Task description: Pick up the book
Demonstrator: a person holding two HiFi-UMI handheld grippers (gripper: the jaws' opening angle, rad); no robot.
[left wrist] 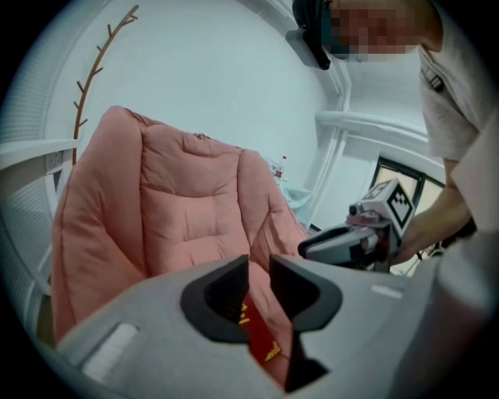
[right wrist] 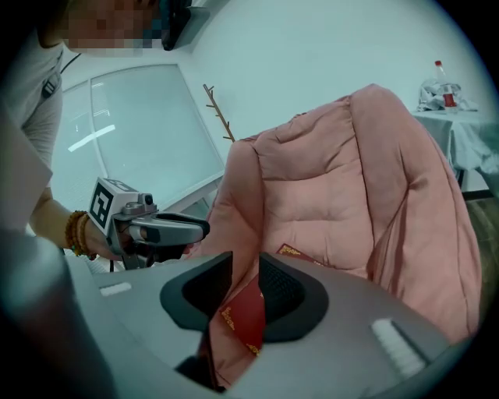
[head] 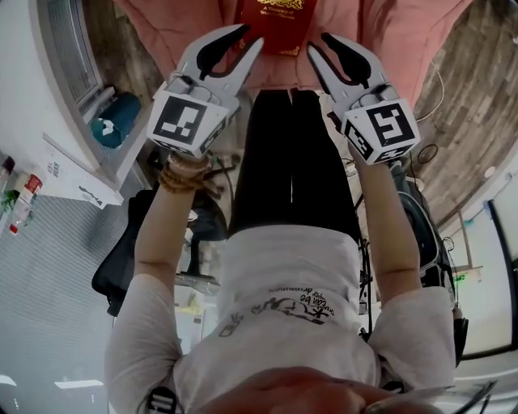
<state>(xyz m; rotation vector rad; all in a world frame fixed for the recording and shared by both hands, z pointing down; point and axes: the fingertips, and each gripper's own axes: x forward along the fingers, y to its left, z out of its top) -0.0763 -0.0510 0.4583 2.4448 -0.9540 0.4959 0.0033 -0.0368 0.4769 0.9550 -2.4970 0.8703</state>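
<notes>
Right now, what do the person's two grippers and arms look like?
Both the left gripper and right gripper are pale grey, with tapered jaws lined in black. Each carries a white cube with black square markers. A brown bead bracelet circles the left wrist; the white T-shirt has short sleeves.

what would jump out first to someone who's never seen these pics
A big pink padded chair fills much of both gripper views, and a red book with gold print lies on its seat. In the head view, the left gripper and the right gripper, each with a black-and-white marker cube, point at the book's near edge from either side, jaws a little apart.
</notes>
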